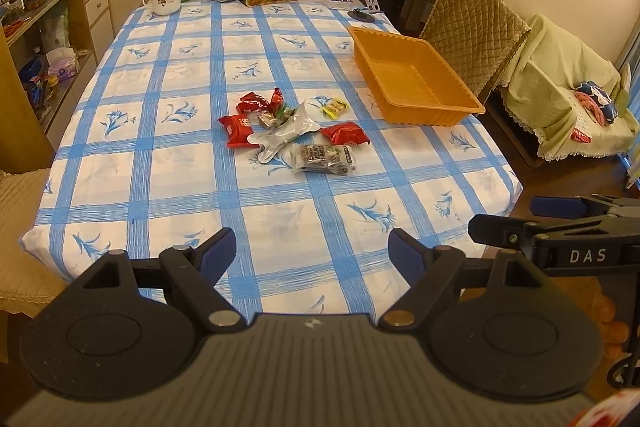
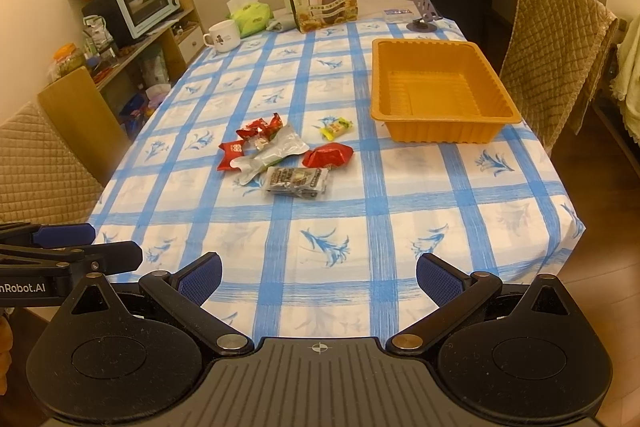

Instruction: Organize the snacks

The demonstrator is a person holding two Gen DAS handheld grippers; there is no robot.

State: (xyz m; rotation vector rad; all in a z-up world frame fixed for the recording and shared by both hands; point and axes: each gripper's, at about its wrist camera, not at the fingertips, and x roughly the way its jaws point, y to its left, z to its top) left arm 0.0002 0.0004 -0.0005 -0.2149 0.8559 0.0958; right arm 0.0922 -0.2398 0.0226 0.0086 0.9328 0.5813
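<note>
Warm, yellowish indoor light fills both my views, fairly dim and even, with soft, faint shadows under the orange tray [image 2: 440,115]. The silver wrapper [image 1: 286,131] throws a little glare. Fisheye bending curves the tablecloth [image 2: 360,227] edges; the corners darken. The far shelves look slightly soft.

Clustered snack packets [image 2: 286,157] beside empty orange tray [image 2: 442,123]

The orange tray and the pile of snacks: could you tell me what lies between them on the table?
Only a small yellow candy lies on the cloth between the snack pile and the orange tray; the right wrist view shows it best.
</note>
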